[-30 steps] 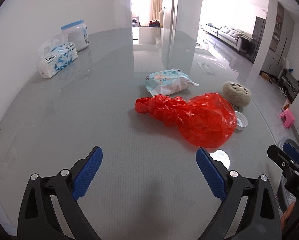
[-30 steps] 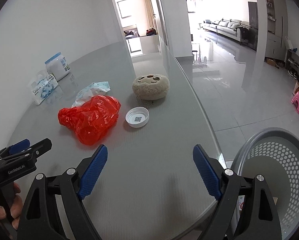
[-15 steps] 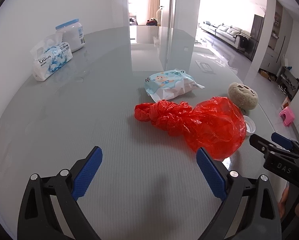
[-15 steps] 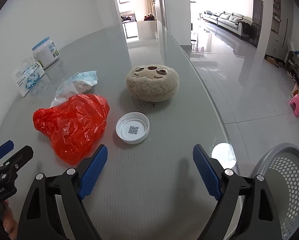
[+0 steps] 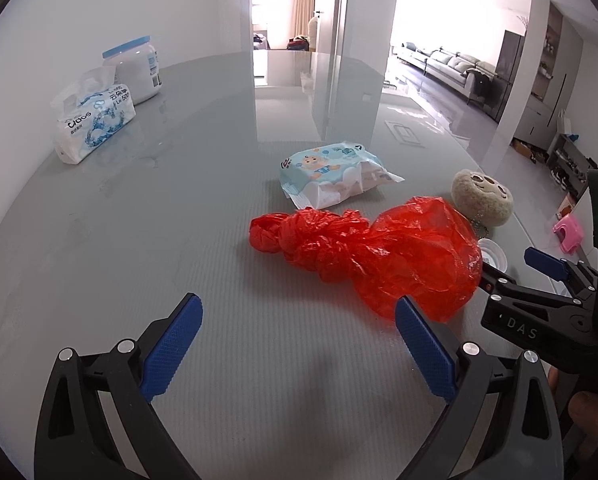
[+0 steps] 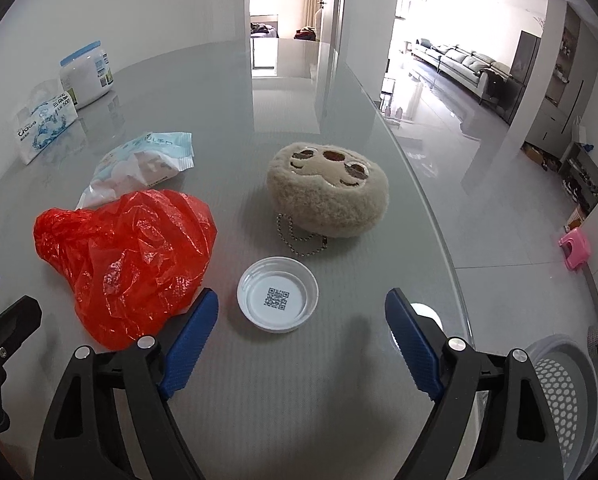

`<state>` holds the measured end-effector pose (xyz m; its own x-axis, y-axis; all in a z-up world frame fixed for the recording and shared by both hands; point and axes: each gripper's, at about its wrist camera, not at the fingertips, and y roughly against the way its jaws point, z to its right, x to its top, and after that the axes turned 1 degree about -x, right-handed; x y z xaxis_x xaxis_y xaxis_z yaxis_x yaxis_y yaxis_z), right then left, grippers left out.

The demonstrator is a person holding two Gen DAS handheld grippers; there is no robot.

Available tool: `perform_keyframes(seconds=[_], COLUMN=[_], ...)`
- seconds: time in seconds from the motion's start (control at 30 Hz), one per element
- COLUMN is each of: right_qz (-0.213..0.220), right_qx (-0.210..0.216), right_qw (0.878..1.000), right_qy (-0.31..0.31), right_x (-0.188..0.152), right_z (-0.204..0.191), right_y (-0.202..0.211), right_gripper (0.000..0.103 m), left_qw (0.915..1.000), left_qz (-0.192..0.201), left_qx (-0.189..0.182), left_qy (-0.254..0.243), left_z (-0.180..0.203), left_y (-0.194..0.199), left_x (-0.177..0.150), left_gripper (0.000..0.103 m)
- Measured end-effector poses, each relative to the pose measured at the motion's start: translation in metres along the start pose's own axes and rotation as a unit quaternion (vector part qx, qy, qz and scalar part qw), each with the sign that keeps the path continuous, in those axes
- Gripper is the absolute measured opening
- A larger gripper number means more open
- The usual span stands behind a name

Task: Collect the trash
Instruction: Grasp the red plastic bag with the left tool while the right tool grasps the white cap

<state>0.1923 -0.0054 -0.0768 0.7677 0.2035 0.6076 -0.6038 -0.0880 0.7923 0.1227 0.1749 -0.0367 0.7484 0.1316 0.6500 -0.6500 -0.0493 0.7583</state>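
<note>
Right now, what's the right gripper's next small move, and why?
Probably ease the right gripper forward and down onto the white lid. Its jaws, just closing a little, are open and empty, and the lid lies flat just ahead between them, beside the red bag.

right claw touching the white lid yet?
Apart. The right wrist view shows the right claw open, with bare table between the white lid and both blue pads.

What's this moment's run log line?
left tongs: open, empty | right tongs: open, just closing, nothing between, white lid ahead | red bag: on table
</note>
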Motion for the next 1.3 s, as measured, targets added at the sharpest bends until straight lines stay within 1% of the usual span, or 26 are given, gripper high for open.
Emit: perform_keyframes(seconds=[0.03, 0.07, 0.1, 0.13, 0.17, 0.2, 0.33, 0.5, 0.57, 0.7, 0.77, 0.83, 0.93, 1.0, 1.03, 1.07, 1.1, 1.13, 1.17, 1.2, 1.27, 1.3], right_qz=[0.001, 0.001, -0.002, -0.002, -0.002, -0.001, 0.001, 0.017, 0.024, 0.031, 0.033, 0.035, 0.034, 0.035, 0.034, 0.034, 0.034, 0.034, 0.034, 0.034, 0.036, 0.037], right_qx=[0.001, 0.005, 0.007, 0.012, 0.017, 0.024, 0.043, 0.040, 0.041, 0.042, 0.044, 0.046, 0.050, 0.051, 0.051, 0.052, 0.052, 0.051, 0.051, 0.051, 0.052, 0.051], right_qw=[1.000, 1.000, 1.000, 1.000, 1.000, 1.000, 0.999, 0.998, 0.997, 0.996, 0.996, 0.995, 0.994, 0.993, 0.993, 0.993, 0.992, 0.992, 0.992, 0.991, 0.990, 0.990], right_qy=[0.002, 0.006, 0.008, 0.007, 0.005, 0.003, -0.014, -0.042, -0.054, -0.071, -0.077, -0.083, -0.091, -0.096, -0.099, -0.104, -0.108, -0.111, -0.114, -0.117, -0.124, -0.126], right_x=[0.000, 0.000, -0.001, 0.000, -0.002, -0.004, -0.008, -0.026, -0.034, -0.052, -0.060, -0.068, -0.079, -0.084, -0.086, -0.090, -0.092, -0.093, -0.096, -0.097, -0.100, -0.102], right_z=[-0.002, -0.003, -0.003, -0.003, -0.001, 0.000, 0.004, 0.022, 0.030, 0.042, 0.047, 0.052, 0.056, 0.059, 0.061, 0.064, 0.066, 0.067, 0.069, 0.071, 0.075, 0.076], right_y=[0.000, -0.001, -0.002, -0.002, -0.001, 0.000, 0.008, 0.034, 0.047, 0.067, 0.075, 0.083, 0.092, 0.096, 0.098, 0.100, 0.102, 0.103, 0.104, 0.105, 0.108, 0.110], right_gripper=[0.074, 0.063, 0.055, 0.053, 0.045, 0.040, 0.040, 0.040, 0.040, 0.040, 0.040, 0.040, 0.040, 0.040, 0.040, 0.040, 0.040, 0.040, 0.040, 0.040, 0.040, 0.040], left_qw=[1.0000, 1.0000, 1.0000, 1.0000, 1.0000, 1.0000, 1.0000, 0.9999, 0.9996, 0.9990, 0.9993, 0.9998, 0.9998, 0.9998, 0.9997, 0.9997, 0.9997, 0.9994, 0.9990, 0.9986, 0.9984, 0.9984], left_qz=[0.000, 0.001, 0.000, 0.000, 0.000, 0.000, -0.003, -0.003, 0.003, 0.019, 0.022, 0.010, -0.008, -0.012, -0.013, -0.012, -0.013, -0.020, -0.027, -0.032, -0.033, -0.032], left_qx=[0.000, 0.000, -0.001, 0.000, 0.000, 0.000, -0.007, -0.016, -0.029, -0.040, -0.031, -0.018, -0.014, -0.013, -0.011, -0.009, -0.009, -0.015, -0.026, -0.033, -0.037, -0.038], left_qy=[0.000, -0.001, -0.001, -0.002, -0.002, -0.003, 0.001, 0.000, 0.001, 0.005, 0.000, -0.009, -0.009, -0.013, -0.015, -0.018, -0.021, -0.026, -0.026, -0.024, -0.025, -0.026], left_z=[0.000, 0.001, 0.002, 0.002, 0.003, 0.004, 0.007, 0.018, 0.023, 0.035, 0.042, 0.048, 0.053, 0.056, 0.058, 0.060, 0.061, 0.063, 0.063, 0.063, 0.064, 0.064], left_y=[0.000, 0.001, 0.001, 0.002, 0.002, 0.002, 0.002, 0.001, 0.003, 0.005, -0.001, -0.013, -0.031, -0.037, -0.039, -0.040, -0.041, -0.044, -0.046, -0.046, -0.046, -0.044], left_x=[0.000, 0.000, -0.001, -0.001, -0.001, -0.001, 0.000, 0.003, 0.007, 0.020, 0.025, 0.027, 0.026, 0.024, 0.024, 0.023, 0.022, 0.021, 0.020, 0.018, 0.016, 0.015], left_gripper=[0.095, 0.095, 0.095, 0.095, 0.095, 0.095, 0.095, 0.095, 0.095, 0.097, 0.097, 0.097, 0.097, 0.096, 0.094, 0.089, 0.073, 0.061, 0.056, 0.043, 0.036, 0.026])
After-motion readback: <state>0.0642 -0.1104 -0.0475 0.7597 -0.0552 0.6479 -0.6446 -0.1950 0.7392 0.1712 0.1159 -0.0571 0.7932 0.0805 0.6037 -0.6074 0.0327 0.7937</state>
